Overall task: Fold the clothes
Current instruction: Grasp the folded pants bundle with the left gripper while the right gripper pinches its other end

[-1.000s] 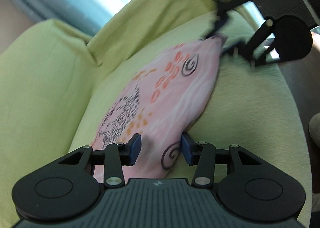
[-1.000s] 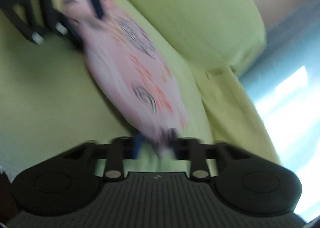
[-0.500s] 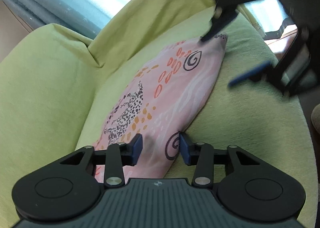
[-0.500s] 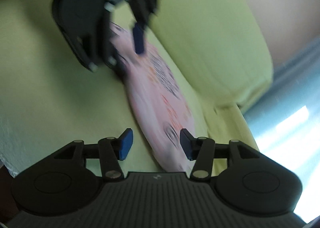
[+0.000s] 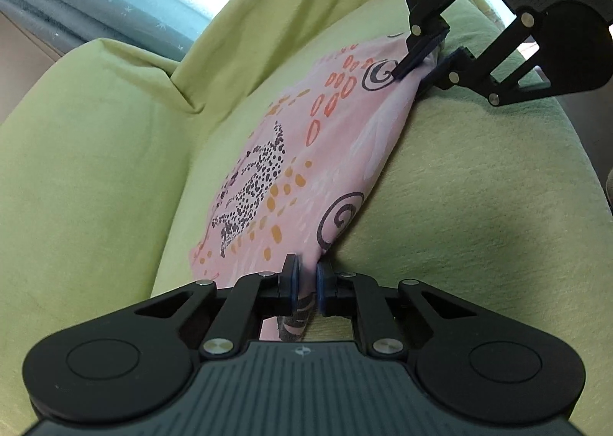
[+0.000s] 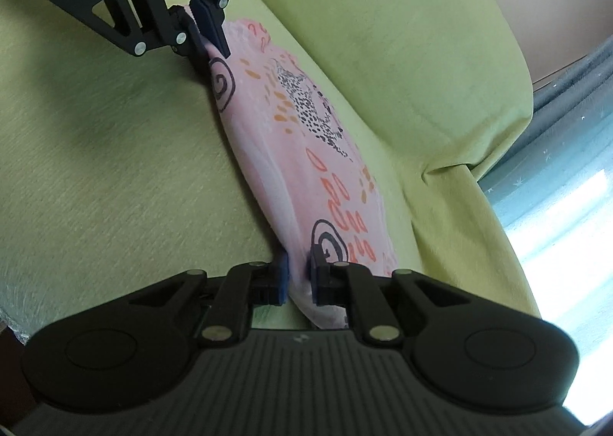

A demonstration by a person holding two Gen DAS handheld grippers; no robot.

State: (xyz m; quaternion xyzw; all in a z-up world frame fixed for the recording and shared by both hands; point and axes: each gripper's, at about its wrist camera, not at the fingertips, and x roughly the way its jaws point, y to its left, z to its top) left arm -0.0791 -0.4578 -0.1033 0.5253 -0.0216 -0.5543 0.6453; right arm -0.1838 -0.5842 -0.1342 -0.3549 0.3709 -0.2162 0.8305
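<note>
Fabric filled both my jaws: my left gripper point(image 5: 305, 282) pinched one corner of the pink garment point(image 5: 299, 168), and my right gripper point(image 6: 297, 281) was clamped on the opposite corner. The cloth was thin and soft, printed with black spirals, orange ovals and a spotted animal, and it stretched between my grippers over the ribbed, lime-green sofa seat point(image 5: 479, 206). Smooth green back cushions point(image 5: 84, 168) rose beyond, with a grey-blue curtain point(image 6: 567, 137) behind them.
</note>
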